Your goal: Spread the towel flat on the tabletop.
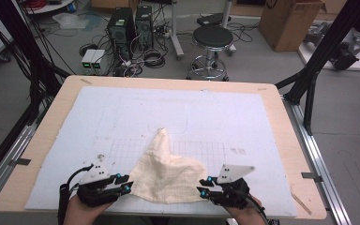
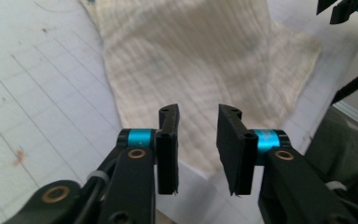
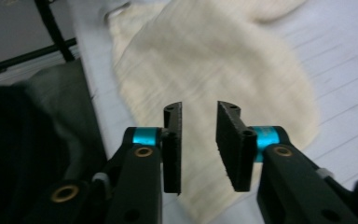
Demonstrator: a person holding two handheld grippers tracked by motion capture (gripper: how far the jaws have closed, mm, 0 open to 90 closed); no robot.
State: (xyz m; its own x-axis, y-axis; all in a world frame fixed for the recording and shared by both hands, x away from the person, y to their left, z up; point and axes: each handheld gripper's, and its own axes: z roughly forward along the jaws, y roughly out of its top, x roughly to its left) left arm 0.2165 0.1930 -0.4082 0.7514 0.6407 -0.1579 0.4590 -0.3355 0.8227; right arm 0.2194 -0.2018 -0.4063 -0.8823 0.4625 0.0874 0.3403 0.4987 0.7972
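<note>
The worktop (image 1: 281,122) is a wooden board, and a large white sheet (image 1: 122,108) with a thin printed grid covers most of it. Both hand-held grippers are at the near edge of this sheet, each one in a hand of the person.

Between the two hand-held grippers lies a cream cloth (image 1: 166,171). It is crumpled, wide at the near side and narrow at the far side, where it ends in a point away from the grippers. It rests flat on the sheet, and its near edge is close to the edge of the sheet.

The left hand-held gripper (image 1: 127,183) is just beside the left edge of the cloth. In the left gripper view its jaws are apart and nothing is between them; the cloth (image 2: 200,60) lies on the sheet ahead of and below the jaw tips (image 2: 198,135).

The right hand-held gripper (image 1: 204,185) is just beside the right edge of the cloth. In the right gripper view its jaws are also apart and empty (image 3: 199,140), with the cloth (image 3: 214,65) under and ahead of them. Neither gripper holds the cloth.
</note>
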